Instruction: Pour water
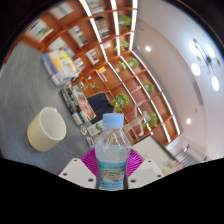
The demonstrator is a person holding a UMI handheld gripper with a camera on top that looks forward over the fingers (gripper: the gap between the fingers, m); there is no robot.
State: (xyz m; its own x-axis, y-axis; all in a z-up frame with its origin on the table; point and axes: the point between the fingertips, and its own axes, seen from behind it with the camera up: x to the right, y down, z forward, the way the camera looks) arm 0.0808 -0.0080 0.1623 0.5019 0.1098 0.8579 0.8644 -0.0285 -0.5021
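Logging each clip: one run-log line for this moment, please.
held: water bottle, upright, cap on | fingers: shut on bottle | cup: beyond, apart | pour: not started

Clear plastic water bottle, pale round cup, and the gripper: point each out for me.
Clear plastic water bottle with blue label (113, 150): gripper view, on its body.
Pale round cup (46, 128): gripper view, on its side wall.
Gripper (113, 168): gripper view, midway between fingertips; jaws pressed on the bottle.

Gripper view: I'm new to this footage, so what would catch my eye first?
A clear water bottle with a pale blue cap and blue label stands out first, upright between the fingers of the gripper, which press on it. Beyond it, off to one side, a cream-coloured cup stands on the grey table.
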